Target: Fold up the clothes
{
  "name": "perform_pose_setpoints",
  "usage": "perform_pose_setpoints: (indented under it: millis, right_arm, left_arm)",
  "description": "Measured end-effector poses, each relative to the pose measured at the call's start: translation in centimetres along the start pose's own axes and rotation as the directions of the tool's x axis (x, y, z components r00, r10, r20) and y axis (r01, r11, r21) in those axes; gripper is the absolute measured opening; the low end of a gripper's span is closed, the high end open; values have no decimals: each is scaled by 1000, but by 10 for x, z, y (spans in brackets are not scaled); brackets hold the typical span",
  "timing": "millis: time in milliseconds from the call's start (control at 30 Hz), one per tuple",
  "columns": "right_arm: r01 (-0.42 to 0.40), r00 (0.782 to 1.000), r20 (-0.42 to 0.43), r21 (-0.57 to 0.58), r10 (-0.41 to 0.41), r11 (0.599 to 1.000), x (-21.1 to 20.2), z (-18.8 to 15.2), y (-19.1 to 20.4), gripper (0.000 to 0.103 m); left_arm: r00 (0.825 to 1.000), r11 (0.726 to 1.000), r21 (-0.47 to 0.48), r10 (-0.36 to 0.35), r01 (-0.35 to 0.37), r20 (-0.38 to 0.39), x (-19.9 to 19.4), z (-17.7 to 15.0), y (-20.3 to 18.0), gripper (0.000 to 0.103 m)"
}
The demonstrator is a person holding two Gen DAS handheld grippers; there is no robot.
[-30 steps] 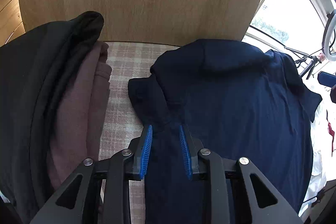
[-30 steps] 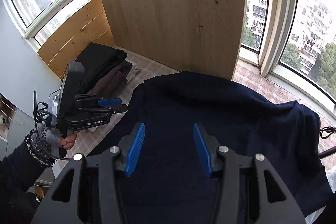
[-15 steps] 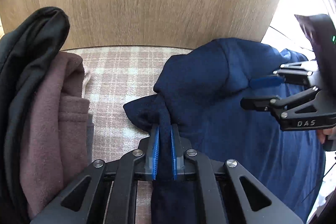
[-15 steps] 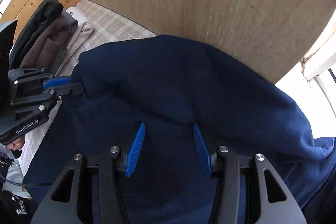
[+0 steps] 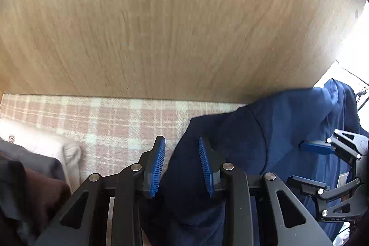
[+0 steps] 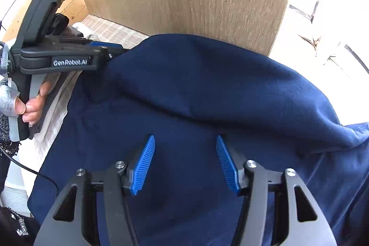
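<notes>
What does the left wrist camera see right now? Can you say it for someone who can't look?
The left gripper hangs over the edge of a navy blue garment, its blue jaws opening with cloth between them but not pinched. The garment lies on a pink plaid cloth before a wooden board. The right gripper pokes in from the right, and folded clothes sit at the left.

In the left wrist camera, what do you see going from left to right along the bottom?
Folded clothes → plaid cloth → left gripper with jaws opening over the navy garment → right gripper.
</notes>
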State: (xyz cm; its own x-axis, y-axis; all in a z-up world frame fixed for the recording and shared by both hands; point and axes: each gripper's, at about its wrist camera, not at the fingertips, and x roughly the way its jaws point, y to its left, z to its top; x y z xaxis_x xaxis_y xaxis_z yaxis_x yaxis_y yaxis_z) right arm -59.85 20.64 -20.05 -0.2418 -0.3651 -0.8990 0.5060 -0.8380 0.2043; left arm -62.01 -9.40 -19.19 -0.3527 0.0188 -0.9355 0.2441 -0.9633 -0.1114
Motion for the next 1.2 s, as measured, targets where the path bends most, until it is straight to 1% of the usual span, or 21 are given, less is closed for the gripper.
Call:
perform_pose_setpoints:
  millis: [100, 167, 200, 233, 267, 333, 400, 433, 500, 567, 600, 633, 767, 800, 833, 900, 933, 967, 1033, 1100, 1200]
  right_arm:
    - [-4, 1000, 16, -20, 5, 1000, 1, -4, 4, 65]
    - [-10, 1000, 26, -28, 10, 1000, 1, -6, 7, 70]
    - [-12, 999, 30, -30, 13, 999, 2, -7, 8, 71]
    - [-12, 999, 33, -30, 13, 999, 2, -8, 8, 72]
    - [-10, 999, 34, -29, 11, 1000, 2, -8, 9, 72]
    - [-14, 999, 34, -23, 14, 1000, 2, -9, 9, 72]
    - [-30, 999, 38, 0, 30, 1000, 1, -9, 6, 72]
    - [-46, 998, 43, 24, 45, 999, 1, -10, 2, 72]
    - [-75, 996, 53, 70, 71, 995, -1, -11, -4, 72]
    - [-49, 997, 65, 103, 43, 993, -4, -12, -9, 72]
    - [-31, 997, 70, 115, 23, 993, -5, -12, -10, 71]
    - [-31, 996, 81, 124, 21, 992, -7, -12, -11, 69]
    - [-148, 978, 166, 131, 125, 980, -18, -3, 0, 60]
    - [-160, 974, 176, 115, 139, 980, -18, 1, 6, 60]
    - [-129, 980, 167, 103, 111, 986, -13, 7, 9, 60]
    - [-7, 993, 120, 123, -8, 992, -1, 14, 5, 60]
    - [34, 994, 100, 147, -49, 988, 1, 14, -1, 60]
    - [58, 994, 86, 170, -74, 984, 2, 14, -7, 60]
    - [11, 994, 100, 204, -32, 979, -4, 10, -15, 60]
    - [4, 995, 97, 205, -24, 979, -5, 7, -15, 60]
    - [8, 996, 80, 186, -23, 983, -2, 3, -10, 60]
  left_arm:
    - [1000, 999, 44, 10, -11, 23, 7, 0, -7, 34]
    - [999, 998, 61, -4, 2, 35, 12, 2, -10, 32]
    - [999, 998, 69, -11, 8, 40, 15, 3, -11, 27]
    - [999, 997, 77, -18, 14, 46, 18, 4, -12, 11]
    - [998, 995, 92, -34, 29, 46, 20, 4, -15, 6]
    - [998, 993, 113, -40, 34, 47, 22, 5, -20, 5]
    - [995, 994, 75, -79, 74, 62, 15, 9, -15, 4]
    - [993, 996, 44, -78, 75, 85, 8, 12, -10, 4]
    - [982, 999, -5, -32, 33, 187, -21, 18, 2, 4]
    - [953, 999, -48, 35, -22, 300, -51, 25, 12, 4]
    - [943, 998, -56, 47, -31, 330, -60, 30, 15, 4]
    - [944, 999, -47, 35, -21, 328, -61, 36, 17, 4]
    - [969, 999, 15, -50, 47, 241, -38, 50, 10, 5]
    - [974, 996, 21, -93, 91, 206, -32, 50, 10, 9]
    - [978, 993, 11, -116, 116, 173, -30, 50, 13, 12]
    - [982, 997, -15, -67, 71, 174, -34, 43, 20, 16]
    - [983, 1000, -22, -13, 17, 183, -37, 37, 23, 24]
    - [983, 999, -20, 46, -43, 178, -41, 25, 24, 26]
    - [987, 996, 5, 84, -85, 138, -42, 7, 36, 27]
    - [989, 992, 45, 117, -121, 92, -33, -10, 40, 27]
    - [969, 957, 157, 235, -245, 76, -13, -22, 27, 27]
